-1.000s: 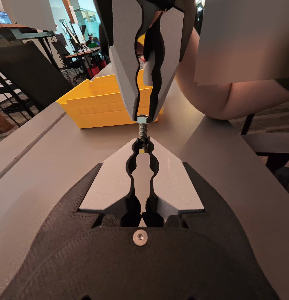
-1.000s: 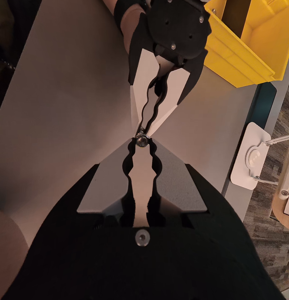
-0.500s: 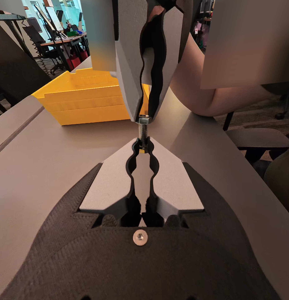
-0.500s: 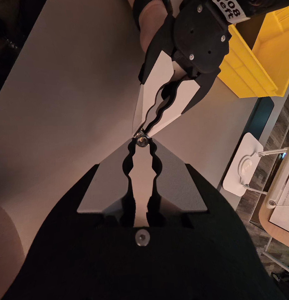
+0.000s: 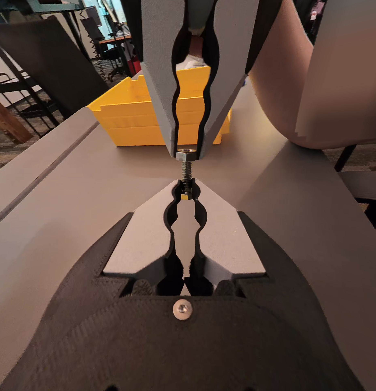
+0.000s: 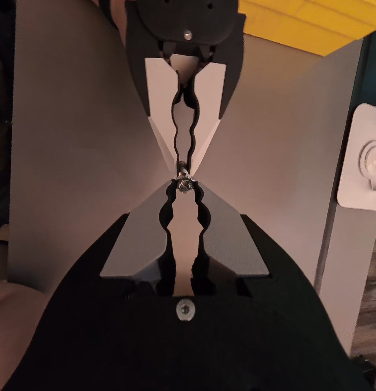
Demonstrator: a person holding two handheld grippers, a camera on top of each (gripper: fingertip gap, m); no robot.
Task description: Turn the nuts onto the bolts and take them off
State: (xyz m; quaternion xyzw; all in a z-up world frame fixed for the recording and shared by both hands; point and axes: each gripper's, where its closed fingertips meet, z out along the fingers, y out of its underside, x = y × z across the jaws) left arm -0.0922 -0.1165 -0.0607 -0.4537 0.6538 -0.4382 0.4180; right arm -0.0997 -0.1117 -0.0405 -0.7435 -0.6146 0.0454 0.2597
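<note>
Left wrist view: left claw (image 5: 186, 189) is clamped on the bolt (image 5: 187, 173), gripping its lower end w/ the tips; a bit of yellow shows at that end between the tips. Bolt stands upright, threads bare between the two claws, held in the air above the grey surface (image 5: 77, 190). Right claw (image 5: 186, 155) comes down from above, tips pinched on the hex nut (image 5: 185, 156) at the bolt's top end. Yellow bin (image 5: 132, 120) sits on the surface behind, open side up. A person's arm (image 5: 273, 88) rests at the right edge of the surface.

Right wrist view: looks down along the bolt axis. Right claw (image 6: 184, 186) closed on the nut (image 6: 184, 187), seen end-on w/ its threaded hole facing the camera. Past it the bolt (image 6: 182, 170) runs away into the left claw (image 6: 182, 164), whose tips are shut on the far end. Grey surface (image 6: 77, 148) below, yellow bin (image 6: 309, 19) at the top right corner. A white flat object (image 6: 358, 158) lies off the surface's right side.
</note>
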